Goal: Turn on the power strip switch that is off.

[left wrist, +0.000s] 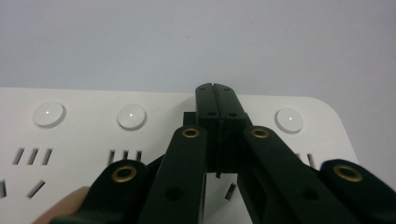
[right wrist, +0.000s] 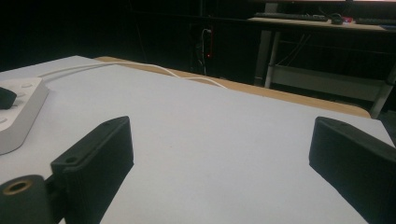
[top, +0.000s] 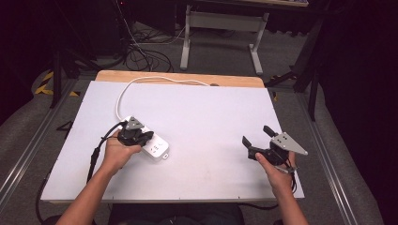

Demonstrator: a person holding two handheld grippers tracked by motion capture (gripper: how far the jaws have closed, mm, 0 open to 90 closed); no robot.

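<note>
Jaws of the left gripper (top: 149,136) are pressed fully together, holding nothing, their tips over the white power strip (top: 157,149) near the left edge of the table (top: 206,140), while the right gripper (top: 256,136) stands wide open and empty near the right edge.
</note>
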